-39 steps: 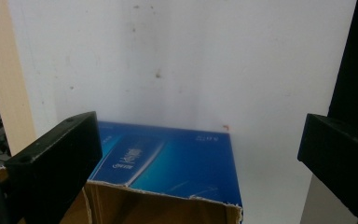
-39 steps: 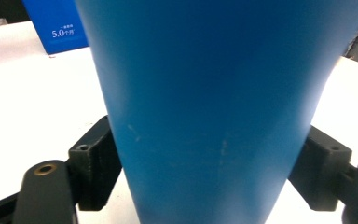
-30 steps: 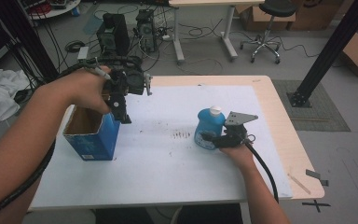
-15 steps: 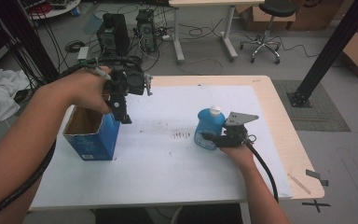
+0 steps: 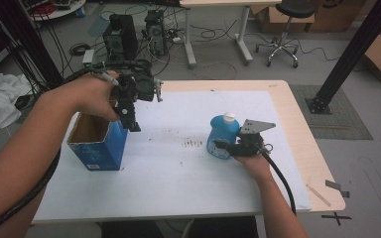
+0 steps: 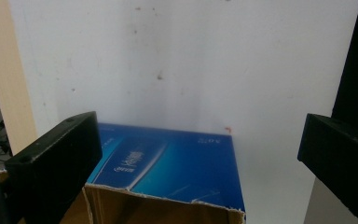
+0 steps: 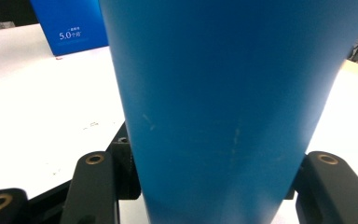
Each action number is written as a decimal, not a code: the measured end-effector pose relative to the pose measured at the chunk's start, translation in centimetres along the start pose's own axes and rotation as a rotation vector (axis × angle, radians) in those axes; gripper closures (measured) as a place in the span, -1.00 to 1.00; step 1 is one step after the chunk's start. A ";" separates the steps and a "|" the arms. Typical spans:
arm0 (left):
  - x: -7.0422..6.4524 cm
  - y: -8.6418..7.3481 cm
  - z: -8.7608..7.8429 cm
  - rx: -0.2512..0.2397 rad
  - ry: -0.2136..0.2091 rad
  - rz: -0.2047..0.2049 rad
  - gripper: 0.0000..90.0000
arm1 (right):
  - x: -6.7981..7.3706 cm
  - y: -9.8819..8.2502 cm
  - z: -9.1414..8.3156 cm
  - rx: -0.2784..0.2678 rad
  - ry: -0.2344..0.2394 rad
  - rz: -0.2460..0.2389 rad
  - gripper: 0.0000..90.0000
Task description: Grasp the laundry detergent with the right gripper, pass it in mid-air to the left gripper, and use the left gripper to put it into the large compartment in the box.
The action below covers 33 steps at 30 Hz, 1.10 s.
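A blue bottle (image 5: 223,136) with a white cap stands upright on the white table (image 5: 178,188), right of centre. My right gripper (image 5: 219,146) lies low beside it, and its jaws have just been closing with the bottle between them. In the right gripper view the bottle (image 7: 223,93) sits between both jaws, and the right gripper (image 7: 214,186) is shut on it. An open blue cardboard box (image 5: 96,144) stands at the left. My left gripper (image 5: 130,124) hangs over its far right corner, pointing down. Its jaws are wide open above the box (image 6: 177,163), with nothing between them.
Small dark marks (image 5: 193,144) dot the table between box and bottle. The blue box (image 7: 70,25) also stands far off in the right gripper view. Behind the table are computer towers (image 5: 129,32), a stool (image 5: 283,29) and a black post (image 5: 347,54).
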<state>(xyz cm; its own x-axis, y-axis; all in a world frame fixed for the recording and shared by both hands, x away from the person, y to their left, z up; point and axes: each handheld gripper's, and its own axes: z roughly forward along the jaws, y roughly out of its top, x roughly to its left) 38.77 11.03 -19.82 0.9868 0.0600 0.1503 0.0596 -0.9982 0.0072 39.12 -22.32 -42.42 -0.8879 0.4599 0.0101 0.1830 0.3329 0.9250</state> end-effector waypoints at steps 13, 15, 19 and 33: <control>-0.1 0.3 0.2 0.001 -0.001 0.005 -1.00 | 0.3 0.4 0.0 0.025 -0.015 0.010 0.02; -0.1 0.4 0.1 -0.003 0.000 0.003 -1.00 | 0.4 0.6 -0.1 0.035 0.000 0.013 0.02; -0.1 0.5 0.0 -0.005 0.003 0.005 -1.00 | 0.7 0.9 -0.3 0.039 0.008 0.002 0.02; -0.2 1.3 0.1 -0.002 -0.001 0.015 -1.00 | 2.6 3.5 -2.4 0.010 0.088 -0.062 0.01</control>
<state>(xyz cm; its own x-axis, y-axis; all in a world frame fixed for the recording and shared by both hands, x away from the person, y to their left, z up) 38.62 9.76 -19.93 0.9878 0.0445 0.1495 0.0440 -0.9990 0.0069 36.45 -21.96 -38.26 -0.9311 0.3644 -0.0133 0.1303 0.3667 0.9212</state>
